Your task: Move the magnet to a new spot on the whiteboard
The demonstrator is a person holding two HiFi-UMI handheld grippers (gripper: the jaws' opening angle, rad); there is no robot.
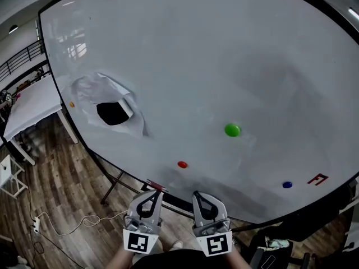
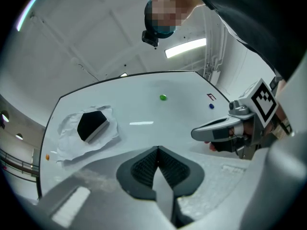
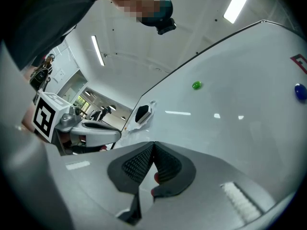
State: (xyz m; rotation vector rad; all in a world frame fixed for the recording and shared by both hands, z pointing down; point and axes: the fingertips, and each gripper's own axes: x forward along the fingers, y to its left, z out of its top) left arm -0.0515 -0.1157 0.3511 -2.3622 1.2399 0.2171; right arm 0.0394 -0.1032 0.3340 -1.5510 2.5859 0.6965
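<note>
The whiteboard (image 1: 185, 49) carries a green magnet (image 1: 232, 130), a red magnet (image 1: 182, 165) near its lower edge and a blue magnet (image 1: 287, 184) at the lower right. Both grippers hang side by side just below the board's bottom edge, apart from every magnet. My left gripper (image 1: 152, 194) is shut with nothing between its pads (image 2: 144, 169). My right gripper (image 1: 197, 195) also has its jaws together at the tip. A sliver of red shows behind its pads (image 3: 165, 164); I cannot tell what it is. The green magnet (image 2: 163, 97) (image 3: 196, 85) lies far ahead in both gripper views.
A black eraser (image 1: 112, 112) sits on crumpled paper at the board's left. A small orange magnet (image 1: 71, 103) is near the left rim, and a red mark (image 1: 317, 179) is beside the blue magnet. A white table (image 1: 33, 102) stands left. A cable (image 1: 67, 226) lies on the wood floor.
</note>
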